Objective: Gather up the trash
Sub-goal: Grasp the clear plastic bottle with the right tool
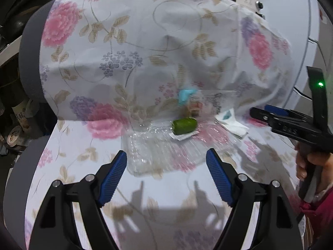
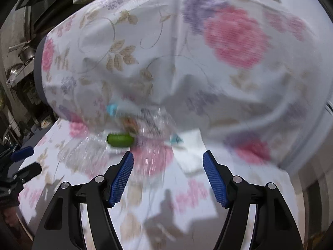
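On a chair seat draped in a floral cloth (image 1: 145, 41) lies trash. A clear plastic tray (image 1: 158, 152) lies flat with a green rounded piece (image 1: 184, 126) on a small white wrapper at its far edge. Behind it sit a light blue scrap (image 1: 186, 95) and a clear wrapper. A white paper packet (image 1: 233, 123) lies to the right. My left gripper (image 1: 166, 175) is open and empty, just short of the tray. My right gripper (image 2: 168, 175) is open and empty above the seat, with the green piece (image 2: 120, 140) ahead left and the white packet (image 2: 191, 156) between its fingers' line. The right view is blurred.
The right gripper's body (image 1: 291, 123) and the hand holding it show at the right edge of the left wrist view. The left gripper (image 2: 20, 166) shows at the left edge of the right view. Kitchen clutter and dishes (image 1: 14, 133) stand left of the chair. A white appliance (image 1: 291, 20) stands behind at the right.
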`<state>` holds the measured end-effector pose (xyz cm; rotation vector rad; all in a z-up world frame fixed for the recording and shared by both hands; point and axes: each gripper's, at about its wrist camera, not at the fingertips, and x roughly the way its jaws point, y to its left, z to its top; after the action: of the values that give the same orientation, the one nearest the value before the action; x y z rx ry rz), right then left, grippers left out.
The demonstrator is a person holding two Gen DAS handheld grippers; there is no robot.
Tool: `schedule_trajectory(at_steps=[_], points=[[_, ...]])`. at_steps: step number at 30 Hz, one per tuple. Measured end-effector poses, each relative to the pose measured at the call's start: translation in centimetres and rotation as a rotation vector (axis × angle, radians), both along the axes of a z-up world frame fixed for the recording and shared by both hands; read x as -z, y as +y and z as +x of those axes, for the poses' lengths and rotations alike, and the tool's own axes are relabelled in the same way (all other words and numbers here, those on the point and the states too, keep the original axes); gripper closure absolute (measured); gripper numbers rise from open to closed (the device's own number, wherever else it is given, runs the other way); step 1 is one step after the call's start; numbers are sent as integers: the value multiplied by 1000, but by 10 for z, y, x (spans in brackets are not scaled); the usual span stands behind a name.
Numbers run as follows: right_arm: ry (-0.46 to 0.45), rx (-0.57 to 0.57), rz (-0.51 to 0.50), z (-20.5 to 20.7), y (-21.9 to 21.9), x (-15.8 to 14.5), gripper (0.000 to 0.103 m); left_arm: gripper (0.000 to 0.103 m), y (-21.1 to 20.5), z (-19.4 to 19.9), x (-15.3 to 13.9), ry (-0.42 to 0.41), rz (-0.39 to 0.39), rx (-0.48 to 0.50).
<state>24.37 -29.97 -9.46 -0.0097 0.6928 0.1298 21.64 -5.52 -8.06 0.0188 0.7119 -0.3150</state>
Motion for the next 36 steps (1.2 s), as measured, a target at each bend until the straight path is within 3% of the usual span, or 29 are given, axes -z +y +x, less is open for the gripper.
schedule_trajectory(at_steps=[6,13,14,15,16,20,21,26,31,35,36], points=[[22,-98,-5,58,2,20,31,27,-4,24,11,25,-9,15],[73,-206,24,90,3,34,31,27,-7,32,23,55,-7,20],[75,-228,22,89,5,35,33,27,-6,32,24,61,-4,16],[79,-248,21,87,8,36,43,27,-6,32,24,65,-3,12],[76,-256,3,83,11,36,47,27,-5,30,24,67,-1,10],[45,-301,-62,55,21,28,95,27,-3,20,19,69,-2,5],[32,-317,-72,43,23,23,100,27,-4,16,17,68,-3,6],[-77,-290,-139,-19,25,-6,103,27,-15,-7,5,53,-5,22],[-175,-112,-116,-80,-5,-35,103,27,-45,-28,0,40,-7,79],[-192,22,-92,-119,-38,-36,103,27,-86,-34,3,28,16,149],[-194,54,-98,-129,-47,-34,103,33,-98,-33,4,24,19,164]])
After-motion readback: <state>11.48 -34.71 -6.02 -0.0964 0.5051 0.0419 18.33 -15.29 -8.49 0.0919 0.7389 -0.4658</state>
